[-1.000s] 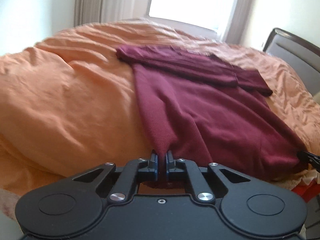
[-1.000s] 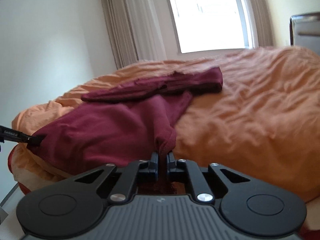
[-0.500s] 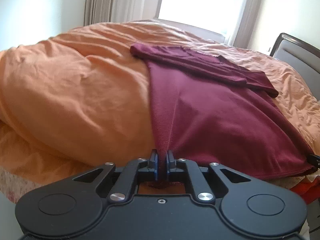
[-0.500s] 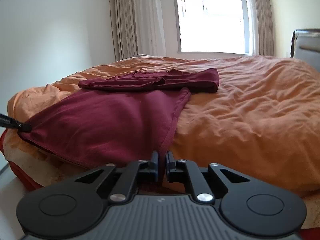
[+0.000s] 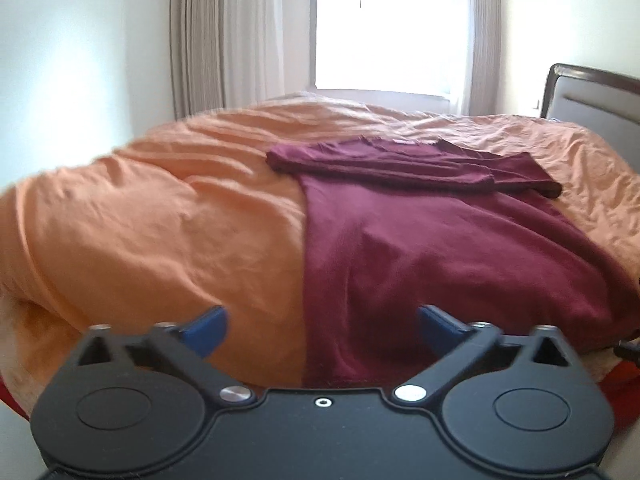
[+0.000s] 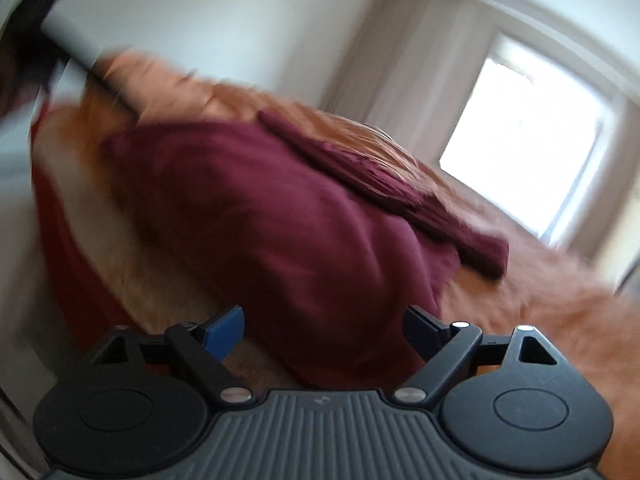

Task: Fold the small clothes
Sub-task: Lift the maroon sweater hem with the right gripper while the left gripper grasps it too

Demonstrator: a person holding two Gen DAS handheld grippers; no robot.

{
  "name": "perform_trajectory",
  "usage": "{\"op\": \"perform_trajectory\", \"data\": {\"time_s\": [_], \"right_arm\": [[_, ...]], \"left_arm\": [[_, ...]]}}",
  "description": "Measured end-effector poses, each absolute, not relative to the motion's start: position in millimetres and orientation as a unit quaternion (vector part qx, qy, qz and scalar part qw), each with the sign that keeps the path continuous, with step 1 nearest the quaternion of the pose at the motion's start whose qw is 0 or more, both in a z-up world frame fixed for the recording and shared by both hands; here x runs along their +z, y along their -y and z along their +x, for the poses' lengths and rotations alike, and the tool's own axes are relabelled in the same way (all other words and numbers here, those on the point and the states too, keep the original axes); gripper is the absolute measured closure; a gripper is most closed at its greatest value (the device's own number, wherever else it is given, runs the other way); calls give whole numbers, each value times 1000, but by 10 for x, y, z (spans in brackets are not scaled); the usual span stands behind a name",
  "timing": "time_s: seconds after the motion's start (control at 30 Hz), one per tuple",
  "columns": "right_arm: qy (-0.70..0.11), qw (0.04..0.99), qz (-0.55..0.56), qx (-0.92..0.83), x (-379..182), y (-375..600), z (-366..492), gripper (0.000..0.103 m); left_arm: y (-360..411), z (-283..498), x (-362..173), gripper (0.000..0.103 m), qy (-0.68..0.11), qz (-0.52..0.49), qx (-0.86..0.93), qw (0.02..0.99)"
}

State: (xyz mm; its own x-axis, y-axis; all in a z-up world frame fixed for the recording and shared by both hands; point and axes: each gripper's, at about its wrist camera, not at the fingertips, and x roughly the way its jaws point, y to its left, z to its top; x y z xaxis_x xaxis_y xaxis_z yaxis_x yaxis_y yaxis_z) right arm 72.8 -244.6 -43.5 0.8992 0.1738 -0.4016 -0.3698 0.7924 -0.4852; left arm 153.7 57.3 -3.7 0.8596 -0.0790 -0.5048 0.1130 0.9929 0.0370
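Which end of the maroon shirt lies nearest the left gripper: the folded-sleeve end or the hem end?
The hem end of the maroon shirt, draped over the bed edge just ahead of the open left gripper. The folded sleeves lie at the far end, towards the window.

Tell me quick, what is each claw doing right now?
Left claw: open, holding nothing, maroon shirt lies ahead.
Right claw: open, holding nothing.
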Motion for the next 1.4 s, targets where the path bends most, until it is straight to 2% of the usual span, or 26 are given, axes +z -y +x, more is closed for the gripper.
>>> {"op": "perform_trajectory", "data": {"time_s": [0.2,0.27,0.37,0.43,0.5,0.63,0.83,1.03,1.17,1.23,1.3,1.33,1.4], "right_arm": [[-137,884,-427,132,-827,2005,790,14],[-122,881,-442,118,-891,1952,815,19],[-110,883,-445,99,-897,1921,828,37],[-114,892,-420,121,-836,1967,811,70],[-114,906,-380,145,-724,2012,763,82],[-118,925,-323,162,-492,2092,776,88],[-167,951,-174,195,-105,2307,995,89],[-169,961,-92,201,144,2516,1102,90],[-167,962,-84,199,176,2547,1105,90],[-168,962,-87,198,176,2551,1051,90],[-169,961,-95,199,127,2546,1030,90],[-168,960,-99,199,106,2544,1014,90],[-170,959,-108,202,43,2534,988,90]], "left_arm": [[-379,1490,-82,1,-251,71,-71,963],[-334,1482,-101,1,-250,72,-82,962],[-277,1462,-138,1,-247,79,-97,961],[-238,1430,-162,1,-239,91,-109,961],[-204,1380,-188,1,-230,102,-132,959],[-104,1254,-293,1,-202,133,-164,956],[273,1265,-565,1,-165,217,-190,943],[655,1406,-705,2,-128,253,-193,939],[663,1481,-701,13,-123,262,-150,946],[580,1461,-674,27,-113,263,-138,948],[480,1430,-665,61,-99,274,-124,949],[433,1415,-670,66,-94,279,-118,948],[315,1400,-695,68,-94,288,-117,946]]}}
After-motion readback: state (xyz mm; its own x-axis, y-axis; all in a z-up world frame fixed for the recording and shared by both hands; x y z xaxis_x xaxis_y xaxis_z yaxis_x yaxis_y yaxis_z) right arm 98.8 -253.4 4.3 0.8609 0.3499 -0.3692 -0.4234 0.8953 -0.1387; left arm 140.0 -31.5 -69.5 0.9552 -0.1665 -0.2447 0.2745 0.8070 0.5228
